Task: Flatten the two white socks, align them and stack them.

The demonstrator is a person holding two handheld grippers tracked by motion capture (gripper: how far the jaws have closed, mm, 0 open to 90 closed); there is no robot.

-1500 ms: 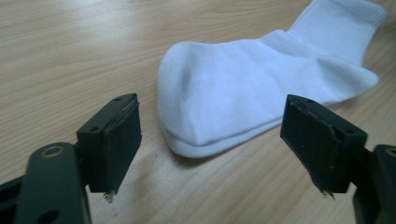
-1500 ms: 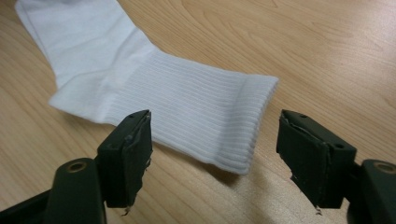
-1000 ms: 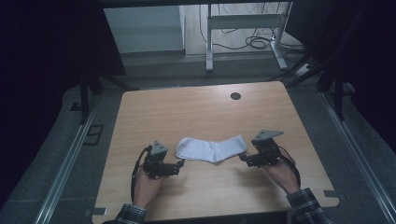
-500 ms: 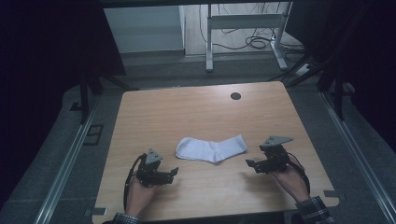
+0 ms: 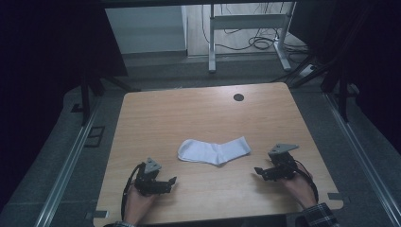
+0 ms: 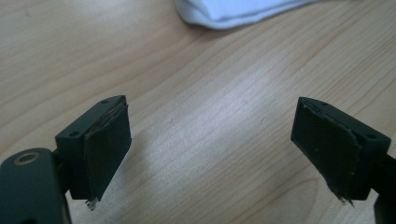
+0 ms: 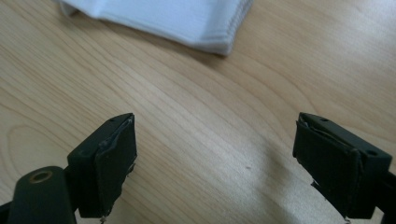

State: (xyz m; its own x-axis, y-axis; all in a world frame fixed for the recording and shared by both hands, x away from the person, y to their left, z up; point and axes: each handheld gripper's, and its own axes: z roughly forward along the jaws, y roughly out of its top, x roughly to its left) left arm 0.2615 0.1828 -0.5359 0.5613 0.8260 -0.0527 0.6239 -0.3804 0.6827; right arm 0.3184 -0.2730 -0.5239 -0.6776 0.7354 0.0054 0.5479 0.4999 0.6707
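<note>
A white sock [image 5: 213,151] lies flat on the wooden table [image 5: 189,113], bent in the middle. My left gripper [image 5: 173,180] rests near the table's front left, below and left of the sock's toe end, jaws open with bare wood between them. In the left gripper view the sock's edge [image 6: 233,11] shows at the top, well beyond the gripper [image 6: 224,158]. My right gripper [image 5: 257,170] sits at the front right, open, a short way below the sock's cuff. The right gripper view has the ribbed cuff [image 7: 187,21] ahead of the open gripper [image 7: 224,161].
A round black cable hole [image 5: 239,97] lies near the table's far edge. Behind the table stand a white desk frame [image 5: 246,28] and loose cables [image 5: 257,43] on the floor. Dark surroundings flank both sides.
Both grippers have drawn back from the sock's ends toward the table's front edge and outward. The sock stays lying flat where it was.
</note>
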